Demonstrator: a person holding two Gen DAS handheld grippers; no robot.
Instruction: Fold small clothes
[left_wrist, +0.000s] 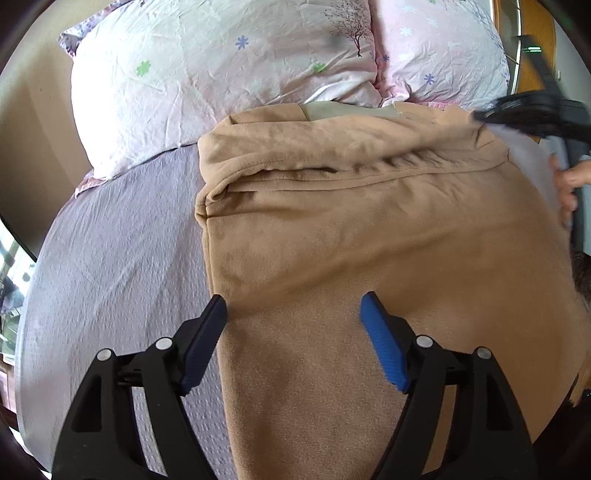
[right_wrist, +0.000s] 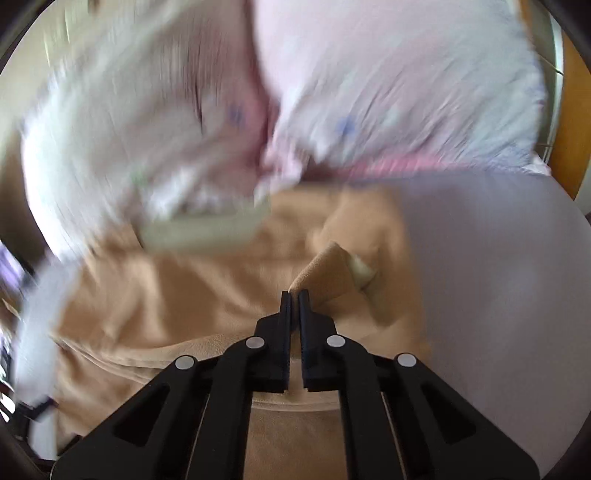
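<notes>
A tan fleece garment (left_wrist: 369, 229) lies spread on the lilac bed sheet (left_wrist: 122, 258), its far part folded over in a thick roll. My left gripper (left_wrist: 293, 314) is open and empty, hovering just above the garment's near left part. My right gripper (right_wrist: 294, 295) is shut on a tan corner of the garment (right_wrist: 325, 273) and holds it lifted; this view is motion-blurred. The right gripper also shows in the left wrist view (left_wrist: 532, 114) at the garment's far right corner.
Two pink-white floral pillows (left_wrist: 221, 74) (left_wrist: 443, 55) lie at the bed's head, just beyond the garment. A beige wall (left_wrist: 33, 147) is at left and wooden furniture (left_wrist: 535, 22) at far right. The person's hand (left_wrist: 569, 184) is at the right edge.
</notes>
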